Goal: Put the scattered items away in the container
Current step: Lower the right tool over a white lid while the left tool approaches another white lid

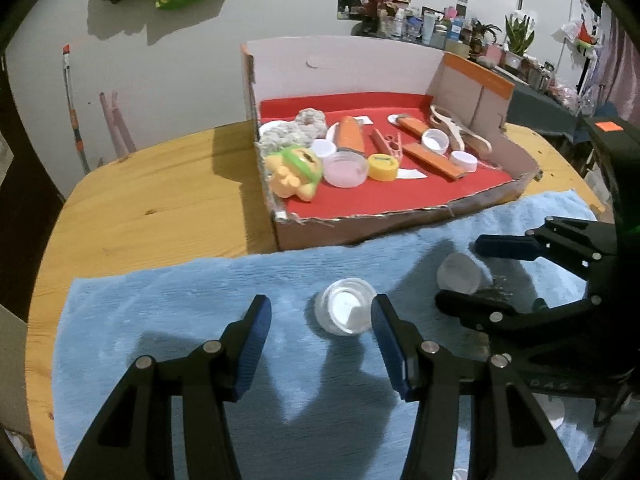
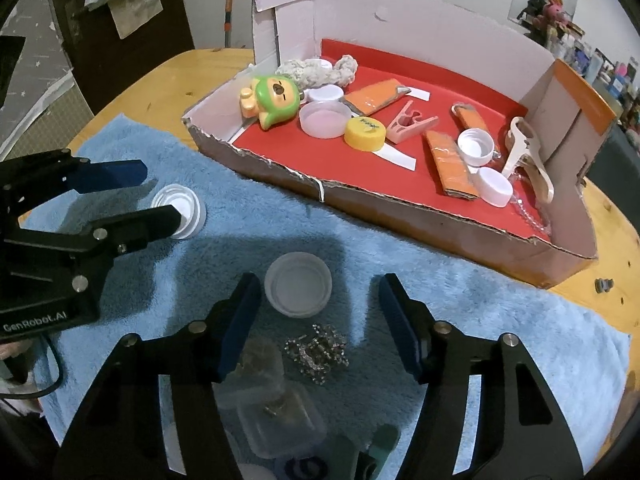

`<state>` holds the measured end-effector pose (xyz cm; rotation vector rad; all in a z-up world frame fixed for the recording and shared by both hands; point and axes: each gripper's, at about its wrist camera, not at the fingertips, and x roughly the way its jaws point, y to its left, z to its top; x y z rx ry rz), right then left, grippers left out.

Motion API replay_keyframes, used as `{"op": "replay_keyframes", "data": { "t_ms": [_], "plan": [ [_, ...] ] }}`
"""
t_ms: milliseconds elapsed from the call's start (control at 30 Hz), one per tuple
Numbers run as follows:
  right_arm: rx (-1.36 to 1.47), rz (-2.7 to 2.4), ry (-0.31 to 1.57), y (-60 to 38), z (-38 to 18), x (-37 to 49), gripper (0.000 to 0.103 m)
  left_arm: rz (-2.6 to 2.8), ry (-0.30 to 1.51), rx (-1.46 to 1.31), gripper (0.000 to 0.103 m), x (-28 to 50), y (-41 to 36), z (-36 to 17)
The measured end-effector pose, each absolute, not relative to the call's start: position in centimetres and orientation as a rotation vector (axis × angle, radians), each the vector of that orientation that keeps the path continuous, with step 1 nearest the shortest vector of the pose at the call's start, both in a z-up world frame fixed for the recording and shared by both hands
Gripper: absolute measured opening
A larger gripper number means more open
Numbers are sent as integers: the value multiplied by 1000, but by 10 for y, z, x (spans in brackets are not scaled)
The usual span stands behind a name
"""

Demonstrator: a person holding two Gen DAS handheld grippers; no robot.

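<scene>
1. Your box [image 2: 460, 236] on the bench [image 1: 160, 192] already holds most items.
2. Both claws hang over the blue towel [image 2: 500, 320], mid-pickup.
3. Left claw [image 1: 320, 344] stands apart around a clear lid [image 1: 346, 312], touching nothing.
4. Right claw [image 2: 316, 324] is apart beside a white cap [image 2: 298, 290]; you'd close next.

Clear box [image 2: 280, 420] blurred (bottom edge), shelf clutter [image 1: 440, 24] indistinct
</scene>
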<state>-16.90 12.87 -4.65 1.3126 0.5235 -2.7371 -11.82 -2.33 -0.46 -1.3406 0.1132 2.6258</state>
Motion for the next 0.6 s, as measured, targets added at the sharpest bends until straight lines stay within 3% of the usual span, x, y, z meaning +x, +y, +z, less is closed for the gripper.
{"op": "replay_keyframes", "data": {
  "t_ms": [600],
  "plan": [
    [1290,-2734,525,129,-46,-168,59,2586,92,-1307,55,-107,-18,-1]
  ]
}}
